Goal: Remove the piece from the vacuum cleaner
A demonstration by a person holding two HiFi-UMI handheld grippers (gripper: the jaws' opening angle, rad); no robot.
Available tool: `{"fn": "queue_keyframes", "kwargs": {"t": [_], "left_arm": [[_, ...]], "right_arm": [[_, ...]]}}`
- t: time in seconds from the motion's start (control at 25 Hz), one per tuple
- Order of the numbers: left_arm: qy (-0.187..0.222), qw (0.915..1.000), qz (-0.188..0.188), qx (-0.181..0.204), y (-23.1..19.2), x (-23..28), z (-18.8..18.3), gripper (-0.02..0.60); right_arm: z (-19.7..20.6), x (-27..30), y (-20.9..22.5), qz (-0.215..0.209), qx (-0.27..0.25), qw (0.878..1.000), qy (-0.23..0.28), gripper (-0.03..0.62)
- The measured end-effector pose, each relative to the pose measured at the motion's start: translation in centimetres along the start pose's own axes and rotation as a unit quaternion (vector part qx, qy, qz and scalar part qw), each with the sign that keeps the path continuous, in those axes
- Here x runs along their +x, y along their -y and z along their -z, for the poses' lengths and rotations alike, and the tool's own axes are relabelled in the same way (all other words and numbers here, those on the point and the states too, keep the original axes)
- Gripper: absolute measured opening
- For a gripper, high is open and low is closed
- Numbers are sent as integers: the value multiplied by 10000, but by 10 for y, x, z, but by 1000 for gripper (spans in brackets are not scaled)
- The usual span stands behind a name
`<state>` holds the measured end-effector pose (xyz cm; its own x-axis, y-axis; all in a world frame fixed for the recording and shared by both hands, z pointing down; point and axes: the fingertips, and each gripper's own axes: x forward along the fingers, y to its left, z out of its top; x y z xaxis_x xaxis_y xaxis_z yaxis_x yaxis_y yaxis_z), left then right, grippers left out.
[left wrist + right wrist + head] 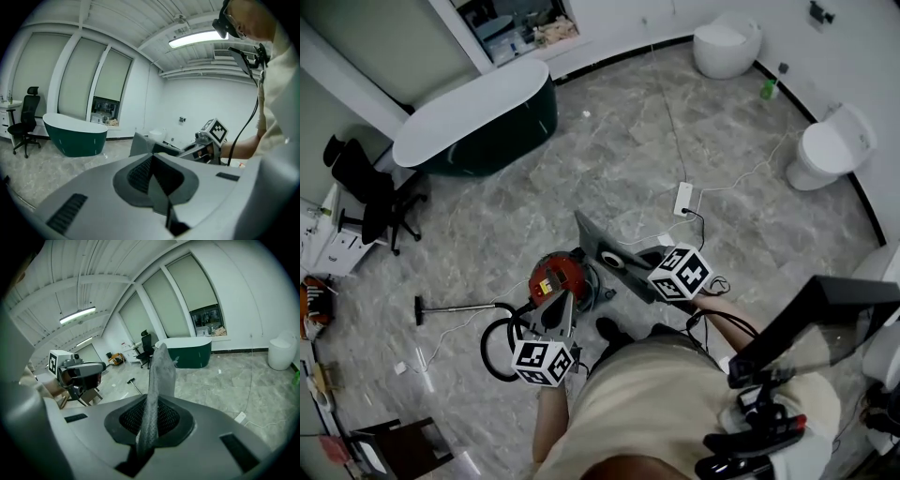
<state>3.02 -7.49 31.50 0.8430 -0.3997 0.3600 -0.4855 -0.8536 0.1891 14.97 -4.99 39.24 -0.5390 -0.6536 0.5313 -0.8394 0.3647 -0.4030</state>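
Piece (159,371), thin and grey, is held by its edge in the right gripper (150,420), closed upon it, above the floor beside the vacuum cleaner (553,277). The left gripper (157,178) is closed and empty. So narrow a hold may be lost if the piece is swung.

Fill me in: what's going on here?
A person stands over a round red vacuum cleaner on the grey marbled floor, with tongs in each hand. The right tongs are shut on a flat grey panel piece and hold it in the air beside the vacuum. The left tongs are closed with nothing in them, and from above they sit over the vacuum.
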Motion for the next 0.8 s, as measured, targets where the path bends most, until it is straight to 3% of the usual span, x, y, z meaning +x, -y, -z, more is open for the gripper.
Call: {"fn": "queue_keyframes", "kwargs": {"t": [0.28, 0.56, 0.8], "left_arm": [[-423, 9991, -43, -67, 56, -8, 28, -5], [-368, 9990, -241, 99, 61, -37, 32, -5], [-302, 9990, -341, 5, 58, -87, 54, -5]], "right_arm": [[37, -22, -3, -215, -75, 9996, -196, 20], [54, -18, -52, -692, -308, 9967, -284, 20], [68, -9, -98, -689, -483, 9957, -375, 20]]}}
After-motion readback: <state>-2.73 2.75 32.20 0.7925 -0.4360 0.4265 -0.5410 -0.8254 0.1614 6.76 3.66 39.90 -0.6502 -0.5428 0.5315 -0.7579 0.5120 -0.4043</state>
